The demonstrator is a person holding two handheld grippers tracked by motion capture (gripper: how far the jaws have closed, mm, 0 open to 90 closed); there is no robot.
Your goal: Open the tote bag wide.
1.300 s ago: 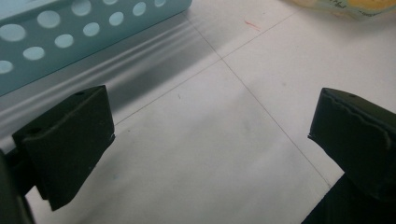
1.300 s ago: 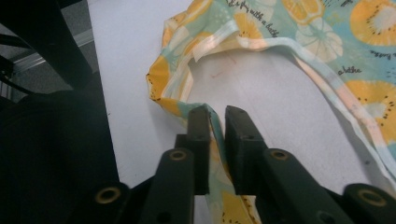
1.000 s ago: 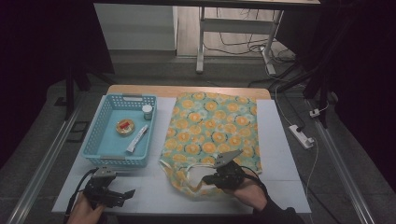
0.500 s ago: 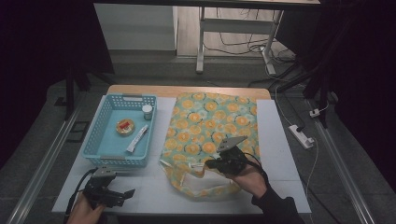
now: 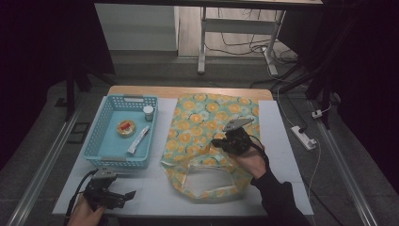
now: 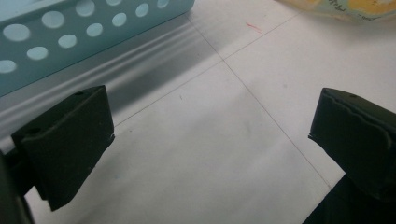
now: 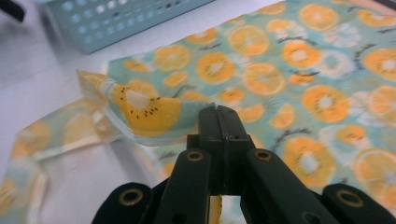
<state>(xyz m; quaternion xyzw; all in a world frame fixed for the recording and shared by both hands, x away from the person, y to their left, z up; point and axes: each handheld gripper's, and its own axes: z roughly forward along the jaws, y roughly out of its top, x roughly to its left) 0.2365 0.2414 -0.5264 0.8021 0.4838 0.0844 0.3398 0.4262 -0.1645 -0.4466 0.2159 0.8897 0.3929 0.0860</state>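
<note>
- Right tongs (image 5: 221, 141) are clamped tight on the top edge of the bag (image 5: 207, 127), the one with the orange-slice print. In the right gripper view the jaws are pressed flat together with a fold of bag (image 7: 154, 116) pinched between them and lifted off the layer below.
- The bag lies on the desk (image 5: 282, 141), just right of the basket (image 5: 96, 136), and takes up most of the desk's middle. Its mouth faces the person, and the near end stands open in a loop, so you can see desk through it.
- The right hand (image 5: 251, 162) comes in from the bottom right with the tongs over the bag's middle, pointing left.
- Left tongs (image 5: 124, 194) sit at the near left corner of the desk, just in front of the basket, gaping wide with nothing in them. The left gripper view shows bare desk (image 6: 210, 140) between the two jaws, the basket wall (image 6: 70, 23) up top and a bit of bag (image 6: 345, 7) in the far corner.
- The basket is light blue with holes in the sides. In it are a small round jar (image 5: 148, 113), a round tin (image 5: 126, 128) with a red spot on the lid, and a white tube (image 5: 139, 140) lying at a slant.
- A white power strip (image 5: 306, 137) lies on the floor, off the right side of the desk.
</note>
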